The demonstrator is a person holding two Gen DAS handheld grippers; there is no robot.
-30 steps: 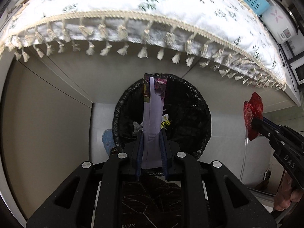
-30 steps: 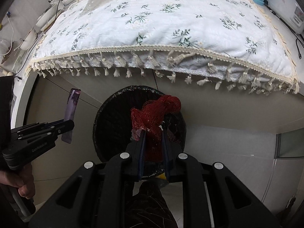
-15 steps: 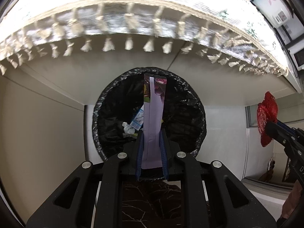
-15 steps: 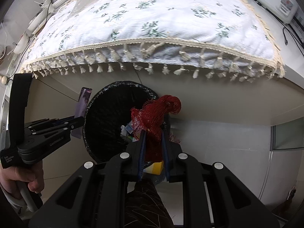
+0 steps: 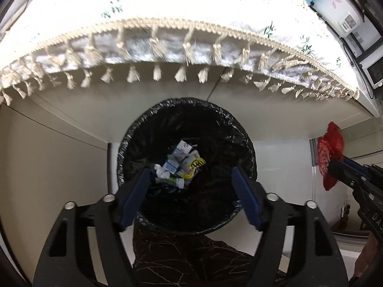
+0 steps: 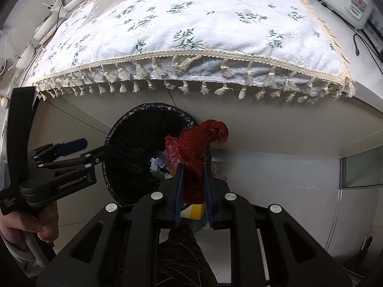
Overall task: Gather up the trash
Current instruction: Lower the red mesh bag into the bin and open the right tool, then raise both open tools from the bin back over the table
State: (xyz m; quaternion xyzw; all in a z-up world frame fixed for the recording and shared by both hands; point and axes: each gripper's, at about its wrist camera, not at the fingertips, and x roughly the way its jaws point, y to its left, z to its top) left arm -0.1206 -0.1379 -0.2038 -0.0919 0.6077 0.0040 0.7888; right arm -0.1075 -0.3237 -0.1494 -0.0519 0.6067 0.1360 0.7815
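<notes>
Labels on scraps [image 5: 183, 165] in bin [image 5: 134, 138] too small to read. Yellow item [image 6: 194, 211] mostly hidden behind red net [image 6: 194, 148] and fingers. Tablecloth tassels [image 5: 134, 75] blurred in left view. Appliance [image 6: 344, 0] cut off at pic edge.

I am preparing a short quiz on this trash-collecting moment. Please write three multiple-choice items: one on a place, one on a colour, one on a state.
1. Where does the round bin with the black plastic liner stand?
A. On the tablecloth
B. On the floor, below the table's fringed edge
C. In the blue basket

2. What colour is the crumpled mesh net bag?
A. Red
B. Green
C. White

3. How is the left gripper?
A. Shut on a wrapper
B. Shut on the net
C. Open, nothing between its fingers

Key: 1 B, the bin sits under the white floral tablecloth; 2 A, the net in the right gripper is red; 3 C, the fingers have just opened, spread above the bin.
</notes>
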